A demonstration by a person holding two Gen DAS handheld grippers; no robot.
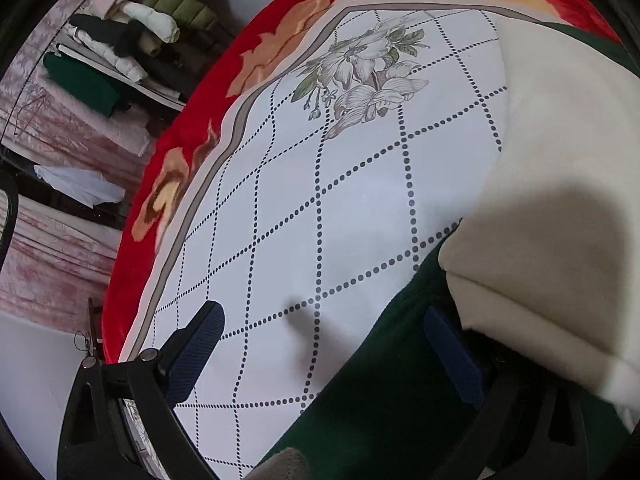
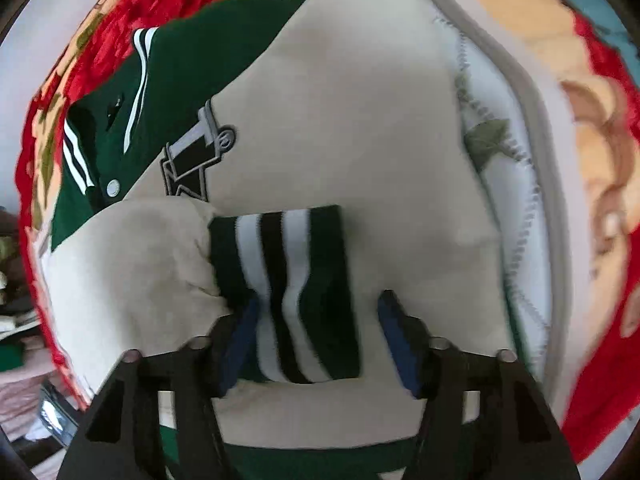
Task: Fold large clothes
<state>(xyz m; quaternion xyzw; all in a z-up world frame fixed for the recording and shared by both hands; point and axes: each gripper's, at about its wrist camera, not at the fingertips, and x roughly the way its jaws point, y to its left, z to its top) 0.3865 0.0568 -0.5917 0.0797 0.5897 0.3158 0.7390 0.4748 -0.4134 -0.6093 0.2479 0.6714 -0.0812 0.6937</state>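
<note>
A green varsity jacket with cream sleeves (image 2: pixel 320 112) lies on a white cloth with dotted diamond lines (image 1: pixel 320 200). In the left wrist view the jacket's green body (image 1: pixel 380 380) and a cream sleeve (image 1: pixel 560 200) fill the right side. My left gripper (image 1: pixel 326 322) is open, its right finger (image 1: pixel 452 352) resting on the green fabric under the sleeve. My right gripper (image 2: pixel 316 320) is open over the sleeve's striped green, white and black cuff (image 2: pixel 288 288), which lies between the fingers. The jacket's chest patch (image 2: pixel 196 156) and snap button (image 2: pixel 113 187) show at the left.
A red floral blanket (image 1: pixel 188 152) lies under the white cloth and rings it in both views (image 2: pixel 600 380). A pile of coats and clothes (image 1: pixel 132 28) sits at the far left beyond the bed, with pink patterned fabric (image 1: pixel 52 252) below it.
</note>
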